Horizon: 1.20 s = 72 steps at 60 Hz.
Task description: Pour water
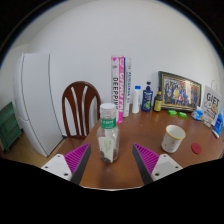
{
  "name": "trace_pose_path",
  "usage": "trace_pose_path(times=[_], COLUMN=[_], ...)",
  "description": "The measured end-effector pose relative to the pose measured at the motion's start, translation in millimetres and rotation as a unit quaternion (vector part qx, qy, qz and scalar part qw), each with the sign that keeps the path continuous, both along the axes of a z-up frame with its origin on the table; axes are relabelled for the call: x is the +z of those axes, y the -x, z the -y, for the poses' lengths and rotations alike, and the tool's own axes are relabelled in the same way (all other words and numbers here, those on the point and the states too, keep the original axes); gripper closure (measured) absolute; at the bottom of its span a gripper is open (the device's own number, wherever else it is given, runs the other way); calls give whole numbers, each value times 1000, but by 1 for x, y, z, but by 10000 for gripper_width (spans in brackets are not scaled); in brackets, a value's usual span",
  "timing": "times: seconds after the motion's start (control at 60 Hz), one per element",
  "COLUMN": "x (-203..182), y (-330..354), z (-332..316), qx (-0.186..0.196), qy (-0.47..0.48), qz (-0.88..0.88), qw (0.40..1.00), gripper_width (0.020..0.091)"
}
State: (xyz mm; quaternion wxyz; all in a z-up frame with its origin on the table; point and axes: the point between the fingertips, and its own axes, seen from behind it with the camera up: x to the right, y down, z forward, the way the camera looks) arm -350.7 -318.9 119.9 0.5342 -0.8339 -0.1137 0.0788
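**Tongs spread, jar ahead on the table**

Landmark: the clear jar (108,133) with a white lid and a green label, standing upright on the brown wooden table (150,135).

- White wall behind everything; a white folded board (38,100) leans well off to the jar's left.
- Wooden chair (80,106) with a rounded back, behind the jar and a little to its left, pushed up to the table's far side.
- Tall white box (118,87) with vertical lettering, behind the jar and slightly right.
- Framed picture (180,92) at the table's back, far right of the jar; bottles (147,97) stand between it and the tall box.
- White cup (173,138), right of the jar, near it but apart, open top showing.
- Small red disc (196,149) beyond the cup, further right of the jar.
- Tongs (112,162): fingers apart, magenta pads (76,158) facing inward. The jar sits just ahead of them, nearer the left finger; cannot tell whether its base reaches into the gap. Nothing clamped.
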Motion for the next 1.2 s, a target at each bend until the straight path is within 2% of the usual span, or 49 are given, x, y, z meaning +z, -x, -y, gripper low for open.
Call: trace_pose_path(times=[0.183,0.233,0.333,0.4,0.583,0.667,0.8,0.95,1.1,1.2], x=[-35,-45,-62,-65,-62,-53,-22,34,86,98], y=[24,26,34,33,34,36,36,28,8,-18], z=[-58,-68,-81,-87,-87,-87,-90,-102,-124,-143], qx=[-20,-25,-24,-29,-30,-25,-25,-50,-78,-85], qy=[-14,-14,-13,-22,-43,-47,-50,-29,10,35], qz=[-5,-6,-16,-12,-4,-5,-30,-190,-406,-537], qw=[1000,1000,1000,999,999,999,998,980,911,839], gripper_width=[250,277,402,553,642,677,679,679,679,681])
